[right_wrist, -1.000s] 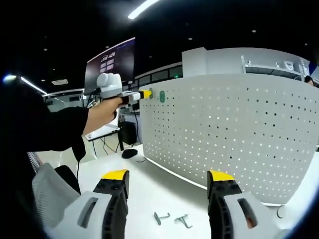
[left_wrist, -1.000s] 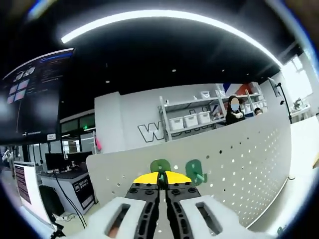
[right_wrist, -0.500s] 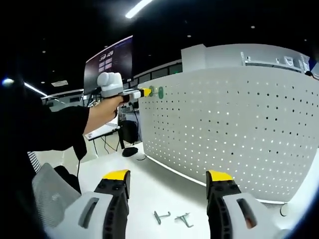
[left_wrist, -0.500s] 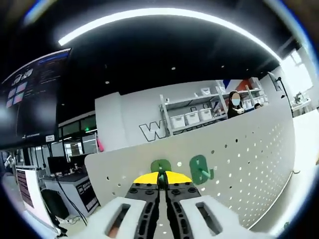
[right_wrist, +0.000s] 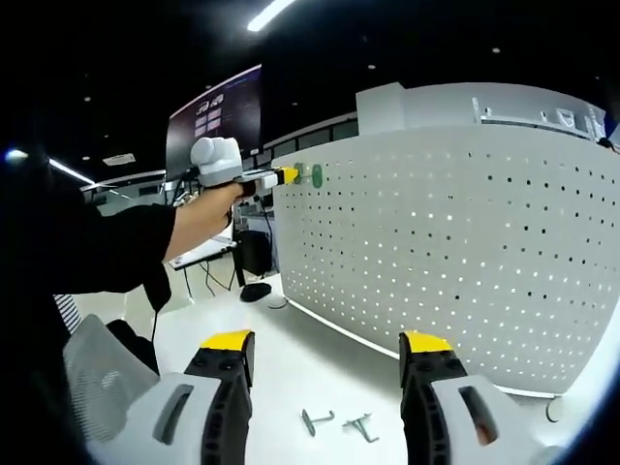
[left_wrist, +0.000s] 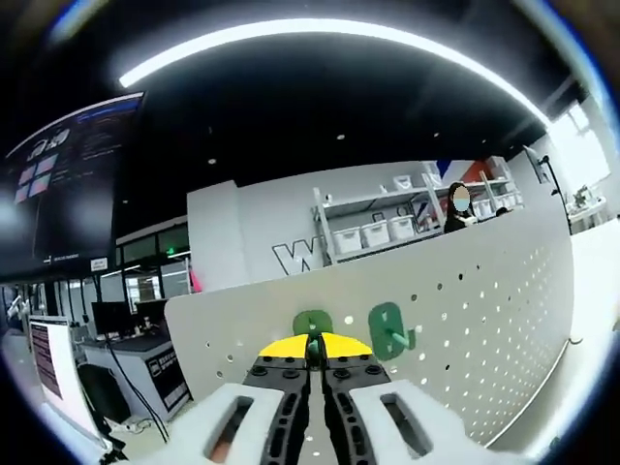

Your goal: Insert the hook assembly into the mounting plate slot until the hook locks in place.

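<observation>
Pegboard (right_wrist: 465, 252): a large white panel, smooth and matte, is seen standing upright on the table; it is pierced by a regular grid of small round holes and appears bowed by the lens.
Table (right_wrist: 281, 368): a plain white, flat surface is seen under the panel's lower edge.
Left gripper (left_wrist: 313, 351): white moulded body, black ribbed jaws with yellow tips; the jaws are pressed together at the panel's upper corner, with a green hook piece (left_wrist: 312, 325) pinched between the tips. In the right gripper view it (right_wrist: 289, 175) is held up by a hand (right_wrist: 208, 208) in a dark sleeve, at the panel's top left corner.
Right gripper (right_wrist: 325, 354): the same white, black and yellow build; the jaws stand wide apart with nothing between them, low over the table.
Second green hook (left_wrist: 389, 327): a rounded green plastic piece is seen just right of the held one, against the panel face.
Metal hooks (right_wrist: 334, 424): two small bent grey wire pieces are seen lying on the table between the right gripper's jaws.
</observation>
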